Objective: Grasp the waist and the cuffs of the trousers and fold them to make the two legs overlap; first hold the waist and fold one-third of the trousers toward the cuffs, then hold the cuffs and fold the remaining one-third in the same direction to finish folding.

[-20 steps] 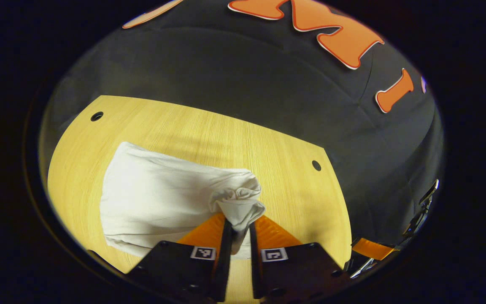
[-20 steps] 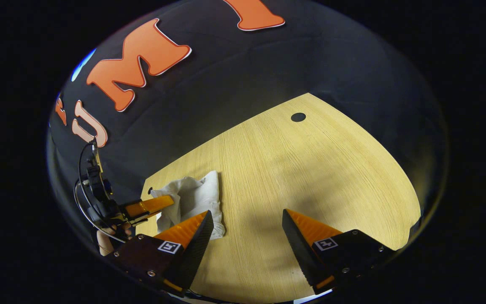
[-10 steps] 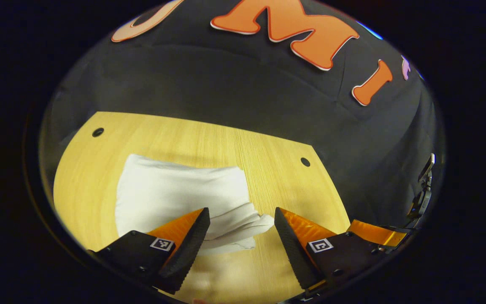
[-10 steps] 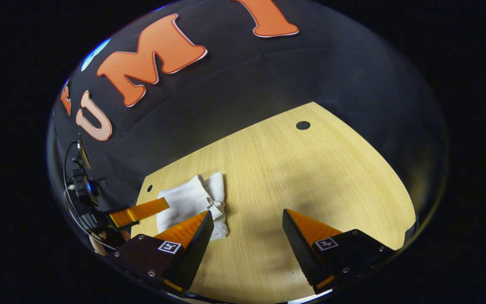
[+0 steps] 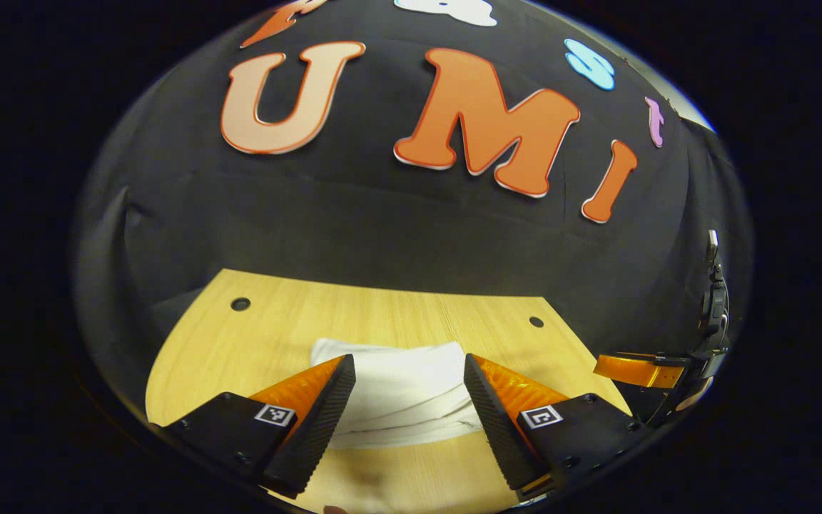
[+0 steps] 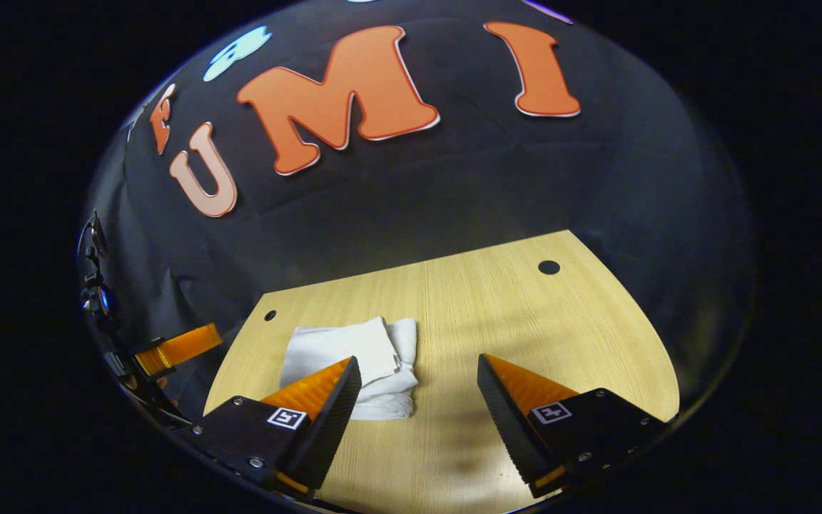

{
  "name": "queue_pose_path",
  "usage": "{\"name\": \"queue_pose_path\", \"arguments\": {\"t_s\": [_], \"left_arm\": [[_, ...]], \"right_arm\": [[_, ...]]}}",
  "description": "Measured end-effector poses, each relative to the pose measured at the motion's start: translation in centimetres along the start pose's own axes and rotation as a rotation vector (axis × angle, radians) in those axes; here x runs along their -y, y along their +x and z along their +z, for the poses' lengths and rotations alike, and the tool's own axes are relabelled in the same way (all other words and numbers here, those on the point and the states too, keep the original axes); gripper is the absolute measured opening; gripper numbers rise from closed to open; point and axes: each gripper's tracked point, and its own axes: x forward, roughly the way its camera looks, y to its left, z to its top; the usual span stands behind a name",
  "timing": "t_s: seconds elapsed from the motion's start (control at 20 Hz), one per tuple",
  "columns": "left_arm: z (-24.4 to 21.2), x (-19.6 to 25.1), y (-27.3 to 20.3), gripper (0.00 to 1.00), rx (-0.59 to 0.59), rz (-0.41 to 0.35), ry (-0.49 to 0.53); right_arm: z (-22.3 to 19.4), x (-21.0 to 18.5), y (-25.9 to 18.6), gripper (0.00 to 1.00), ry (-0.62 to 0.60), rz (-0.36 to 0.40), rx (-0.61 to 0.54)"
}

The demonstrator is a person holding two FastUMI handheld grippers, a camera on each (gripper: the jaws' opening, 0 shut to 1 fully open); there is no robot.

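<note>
A pale wooden surface (image 6: 525, 335) with small round holes near its far corners stands against the booth's dark cloth wall, and the white trousers (image 6: 354, 364) are the one thing lying on it. They sit toward the surface's left side as the right gripper view has it, nearer the front edge than the wall.

Both tools hang above the surface with nothing in them. The left tool (image 5: 409, 400) has its fingers spread wide, and the trousers show in the gap between them, lying a little way beyond and clear of both. The right tool (image 6: 418, 400) is just as wide apart, off to the right of the trousers over bare wood, one finger crossing in front of the bundle's near corner in its own view. Neither touches the cloth. I would judge the folding done, or close to it, and both tools held off so as not to snag or drag the stack.

The trousers look like a compact, roughly rectangular packet of several layers. The left part lies flat and smooth; along the right edge the layers bunch into soft rolls and creases, so that end is thicker and less tidy. No waist or cuff can be told apart.
</note>
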Motion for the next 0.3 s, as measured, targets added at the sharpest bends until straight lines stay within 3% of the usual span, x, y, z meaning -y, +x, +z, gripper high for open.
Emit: {"name": "queue_pose_path", "arguments": {"t_s": [0.3], "left_arm": [[-1.2, 0.7, 0.9, 0.99, 0.213, 0.066, 0.021]], "right_arm": [[4.1, -2.2, -1.7, 0.98, -0.047, 0.008, 0.153]]}}
